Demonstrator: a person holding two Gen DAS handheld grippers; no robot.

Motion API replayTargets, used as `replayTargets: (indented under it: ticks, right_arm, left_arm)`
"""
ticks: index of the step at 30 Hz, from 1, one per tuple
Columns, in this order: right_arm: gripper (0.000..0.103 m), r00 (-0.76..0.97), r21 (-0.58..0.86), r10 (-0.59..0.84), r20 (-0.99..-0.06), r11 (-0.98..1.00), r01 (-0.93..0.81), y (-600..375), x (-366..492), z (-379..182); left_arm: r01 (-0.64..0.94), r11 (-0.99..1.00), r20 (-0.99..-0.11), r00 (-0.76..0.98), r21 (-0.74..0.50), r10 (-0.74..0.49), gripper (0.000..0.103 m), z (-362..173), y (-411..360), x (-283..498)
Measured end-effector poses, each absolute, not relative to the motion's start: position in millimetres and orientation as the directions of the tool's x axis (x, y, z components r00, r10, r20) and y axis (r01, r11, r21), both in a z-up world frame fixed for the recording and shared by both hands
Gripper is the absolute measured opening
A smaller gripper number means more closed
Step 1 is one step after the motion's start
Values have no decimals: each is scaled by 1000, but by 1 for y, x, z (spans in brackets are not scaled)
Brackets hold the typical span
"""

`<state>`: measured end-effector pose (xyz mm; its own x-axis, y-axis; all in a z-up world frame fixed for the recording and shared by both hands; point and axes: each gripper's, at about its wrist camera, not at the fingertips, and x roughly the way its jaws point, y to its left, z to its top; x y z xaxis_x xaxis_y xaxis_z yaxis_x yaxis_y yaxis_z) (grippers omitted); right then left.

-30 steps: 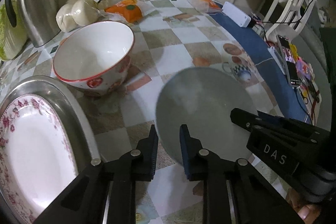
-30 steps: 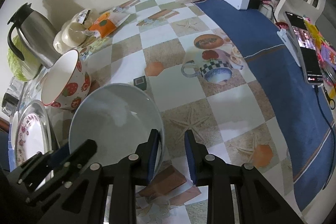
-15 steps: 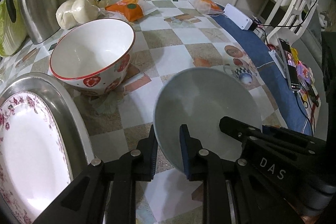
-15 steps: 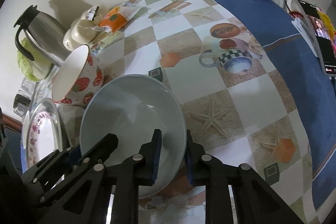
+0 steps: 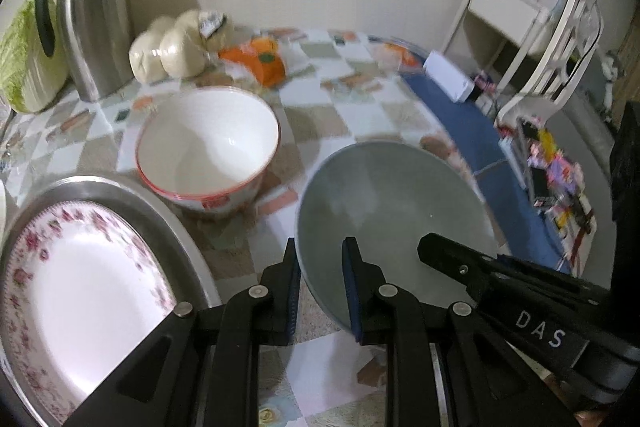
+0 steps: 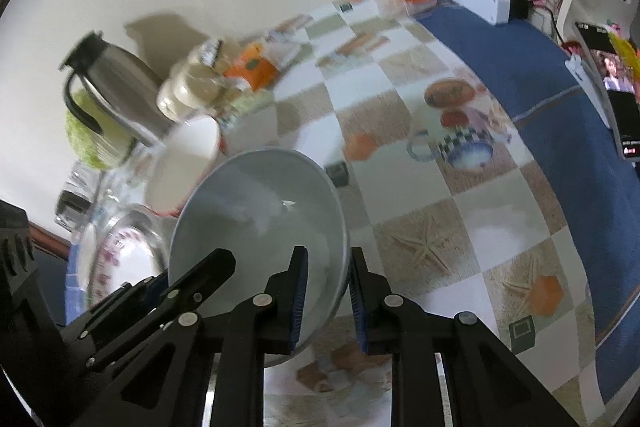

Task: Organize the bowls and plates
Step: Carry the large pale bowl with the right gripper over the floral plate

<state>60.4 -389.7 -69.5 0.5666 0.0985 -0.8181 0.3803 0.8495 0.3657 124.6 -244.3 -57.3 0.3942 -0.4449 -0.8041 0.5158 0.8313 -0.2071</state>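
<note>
A plain grey bowl (image 5: 392, 203) (image 6: 256, 215) hangs tilted above the checked tablecloth, held by both grippers. My left gripper (image 5: 320, 245) is shut on its left rim, one pad inside and one outside. My right gripper (image 6: 327, 253) is shut on the opposite rim and shows in the left wrist view as a black arm (image 5: 480, 267) reaching into the bowl. A white bowl with a red rim and strawberry print (image 5: 208, 143) (image 6: 184, 163) stands just behind to the left. A floral plate (image 5: 80, 287) lies in a steel dish (image 5: 172, 227) at the near left.
At the back left stand a steel jug (image 5: 96, 11), a cabbage (image 5: 24, 59), bagged buns (image 5: 176, 47) and an orange packet (image 5: 264, 63). A white box (image 5: 448, 75) and a phone (image 6: 612, 83) sit on the blue cloth at right. A white chair (image 5: 560, 39) stands beyond.
The right jaws closed onto the grey bowl's rim. Both grippers then rose together, lifting the bowl off the table and tilting it a little.
</note>
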Motion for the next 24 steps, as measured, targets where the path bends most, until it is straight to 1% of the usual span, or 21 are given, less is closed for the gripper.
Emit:
replayTargets:
  ticks: [11, 24]
  right_arm:
    - [22, 643, 375, 94, -760, 871, 316, -368, 56, -26]
    - [22, 690, 371, 93, -718, 889, 267, -341, 51, 7]
  left_arm:
    - [486, 840, -759, 446, -240, -475, 21, -14, -220, 125]
    - [467, 845, -722, 487, -260, -491, 21, 11, -188, 115]
